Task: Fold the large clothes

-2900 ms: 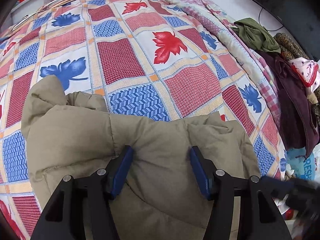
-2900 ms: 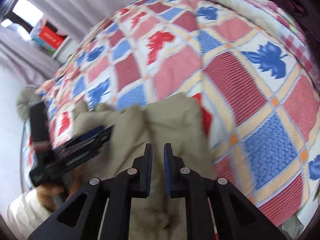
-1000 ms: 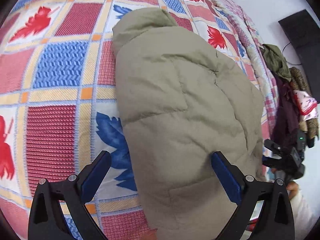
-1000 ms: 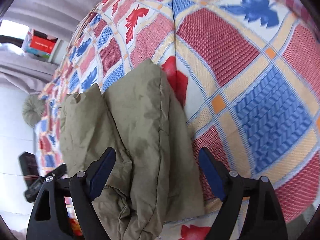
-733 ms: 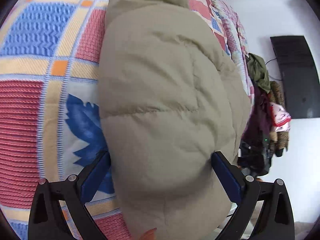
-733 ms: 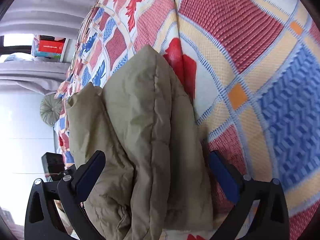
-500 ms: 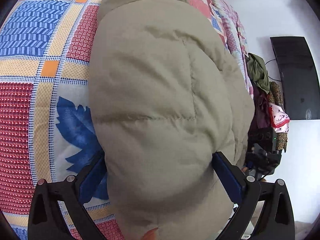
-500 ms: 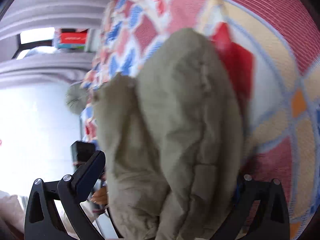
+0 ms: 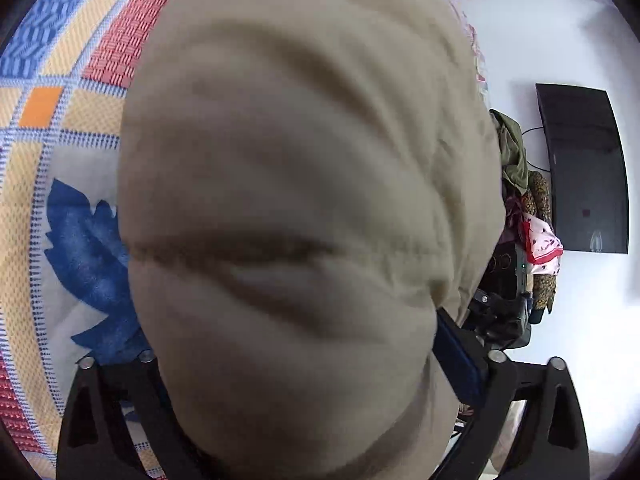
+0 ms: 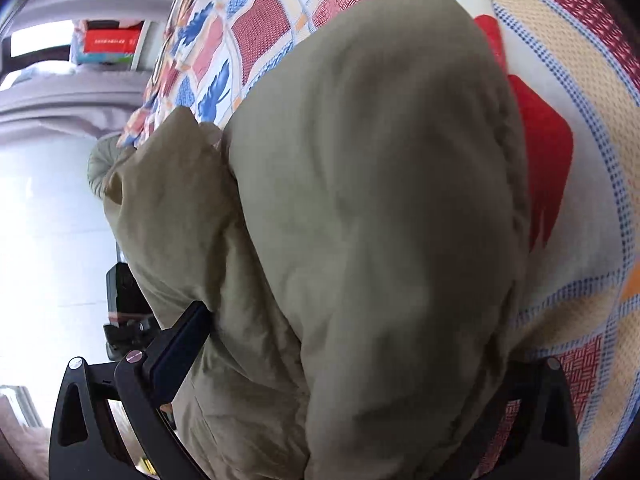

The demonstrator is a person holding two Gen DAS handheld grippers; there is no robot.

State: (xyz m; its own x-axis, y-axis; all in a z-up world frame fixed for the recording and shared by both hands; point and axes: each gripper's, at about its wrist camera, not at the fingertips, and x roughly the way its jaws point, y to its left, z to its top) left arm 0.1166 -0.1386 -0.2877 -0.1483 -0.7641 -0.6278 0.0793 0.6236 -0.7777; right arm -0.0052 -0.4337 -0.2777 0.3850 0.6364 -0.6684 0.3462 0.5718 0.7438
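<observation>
Two grippers, left [image 9: 296, 364] and right [image 10: 352, 364], straddle the puffy jacket [image 9: 304, 184] at the bed [image 9: 72, 80] edge, fingers spread wide; the left's were just narrowing. A shallow bite could let the slippery bulk spring unfolded.

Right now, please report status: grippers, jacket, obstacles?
Left gripper just closing onto khaki jacket. Right gripper just opened wide, straddling it. Bedspread around shows no obstacle.

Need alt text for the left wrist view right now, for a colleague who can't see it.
A puffy khaki jacket fills the frame, bulging between the wide-set fingers of the left claw, which have just been closing. It lies on a patchwork bedspread; a dark screen hangs on the wall at right.
</observation>
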